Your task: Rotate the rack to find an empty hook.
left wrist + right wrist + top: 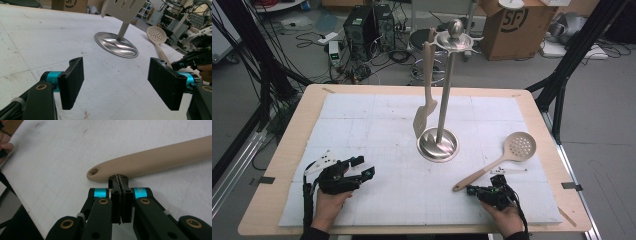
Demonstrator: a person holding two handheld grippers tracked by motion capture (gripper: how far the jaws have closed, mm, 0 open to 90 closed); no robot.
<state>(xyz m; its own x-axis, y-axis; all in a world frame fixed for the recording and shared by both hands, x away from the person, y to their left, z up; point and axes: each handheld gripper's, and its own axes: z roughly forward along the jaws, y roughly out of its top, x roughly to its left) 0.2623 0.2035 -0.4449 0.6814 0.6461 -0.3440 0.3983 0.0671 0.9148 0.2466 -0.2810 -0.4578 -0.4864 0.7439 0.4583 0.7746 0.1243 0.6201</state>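
A beige plastic skimmer spoon with a round perforated bowl (497,160) lies flat on the white gridded foam sheet (377,115) that covers the wooden table (292,125). Its bowl points toward the far right, and its handle end, with a small hanging hole, points toward the person's near side.

The right gripper (473,190) rests low at that handle end. In the right gripper view, its jaws are pressed together with nothing between them, and their tips sit right against the side of the handle (150,160), just behind the hole.

The left gripper (362,167) is held over the near left part of the sheet, well apart from the spoon. Its jaws stand wide apart and empty, as the left gripper view shows.

In the middle of the sheet stands a shiny metal utensil stand with a round base, a tall post and a hooked top ring (439,142). A beige slotted turner (426,90) hangs from one hook, its blade near the base.
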